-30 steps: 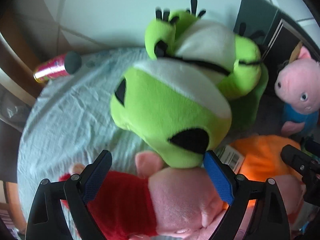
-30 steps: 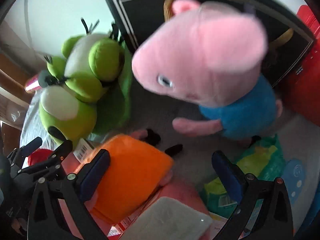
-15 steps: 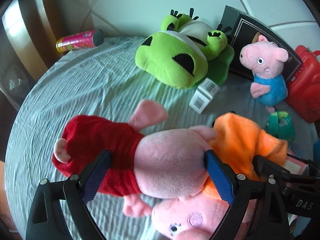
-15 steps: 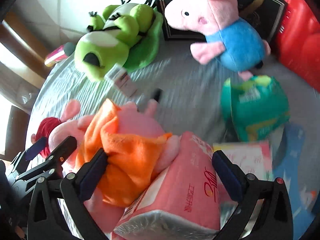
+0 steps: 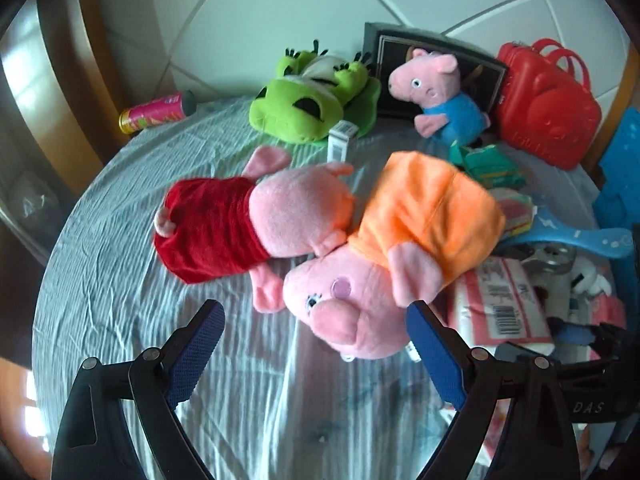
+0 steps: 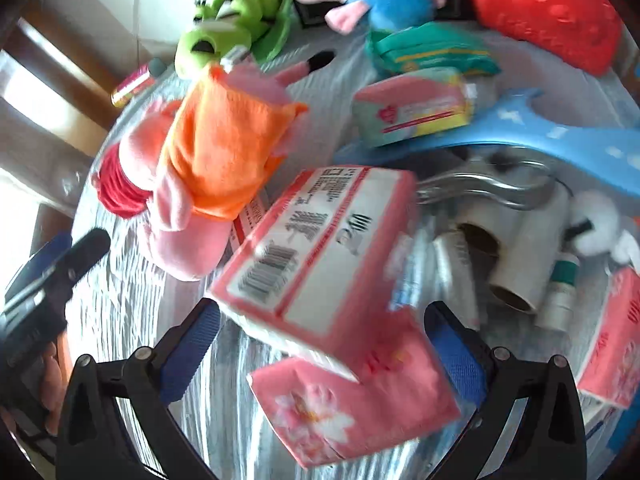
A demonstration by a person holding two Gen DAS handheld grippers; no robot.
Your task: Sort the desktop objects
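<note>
My left gripper [image 5: 316, 346] is open and empty above the pale cloth, just short of the snout of an orange-dressed pig plush [image 5: 404, 240] lying beside a red-dressed pig plush [image 5: 240, 224]. A green frog plush [image 5: 308, 100] and a blue-dressed pig plush [image 5: 444, 96] sit at the far side. My right gripper [image 6: 324, 344] is open, with a pink tissue pack [image 6: 320, 248] lying between its fingers on top of another pink pack [image 6: 352, 408]. The orange-dressed pig [image 6: 216, 152] lies to its left.
A red case [image 5: 548, 108], black box [image 5: 436, 68], pink can [image 5: 156, 114], small white carton [image 5: 340, 144], green pack [image 6: 428, 52], pink-green pack [image 6: 412, 110], blue hanger [image 6: 560, 140], paper rolls [image 6: 516, 260] and a small bottle [image 6: 560, 292] crowd the round table.
Both grippers have drawn back towards the near edge. The left one no longer straddles the red-dressed pig; the right one now sits over the pink tissue packs.
</note>
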